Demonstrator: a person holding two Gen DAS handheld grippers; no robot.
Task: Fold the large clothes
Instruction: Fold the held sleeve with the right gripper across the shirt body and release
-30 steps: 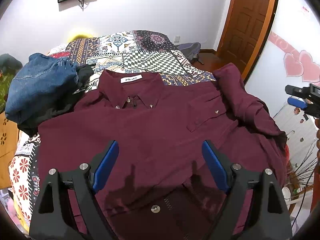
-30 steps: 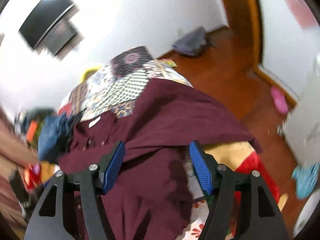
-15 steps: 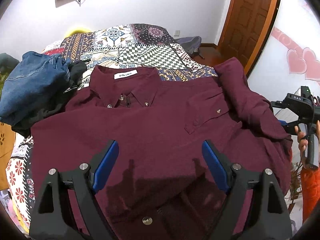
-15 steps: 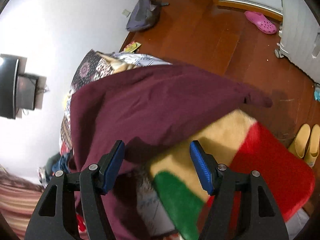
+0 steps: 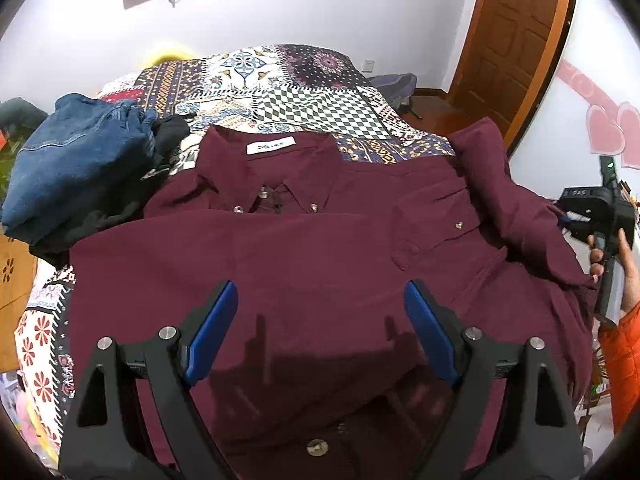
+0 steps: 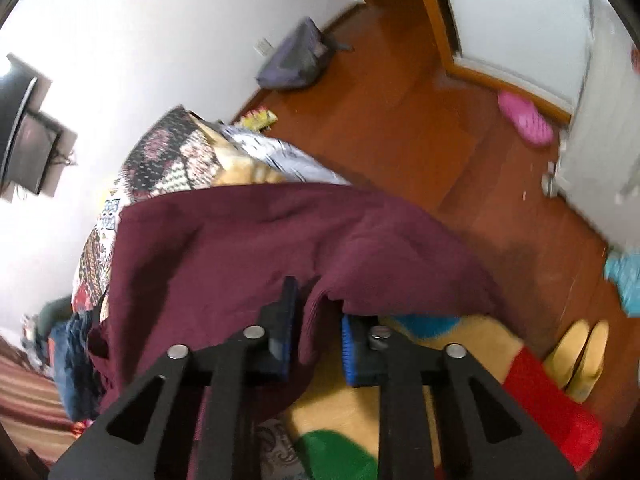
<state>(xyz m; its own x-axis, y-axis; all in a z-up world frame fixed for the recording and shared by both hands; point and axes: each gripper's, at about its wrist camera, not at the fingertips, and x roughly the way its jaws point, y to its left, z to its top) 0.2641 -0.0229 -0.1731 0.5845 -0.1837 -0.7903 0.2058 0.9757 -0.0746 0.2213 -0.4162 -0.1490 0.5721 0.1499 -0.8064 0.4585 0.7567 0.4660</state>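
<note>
Your left gripper (image 5: 320, 336) hung spread wide above the lower front of the maroon shirt (image 5: 304, 264), holding nothing. The shirt lay face up and buttoned across the patchwork bedspread (image 5: 304, 80), collar away from you, its right side spilling over the bed's edge.

Your right gripper (image 6: 316, 320) was pinching a fold of that overhanging side, where the sleeve (image 6: 360, 240) draped down toward the floor. The cloth looked light, soft and limp; it would sag and wrinkle rather than hold a line, so the firmer seams, cuff, hem and shoulder looked like the best places to grip.

Motion blur in the right wrist view made it hard to tell whether the jaws held cuff, sleeve or side seam. The cuff was not clearly seen. The shirt's hem was cut off behind your left gripper, and the left sleeve seemed tucked out of sight.

Farther back, a heap of denim (image 5: 76, 160) touched the shirt's left shoulder.
</note>
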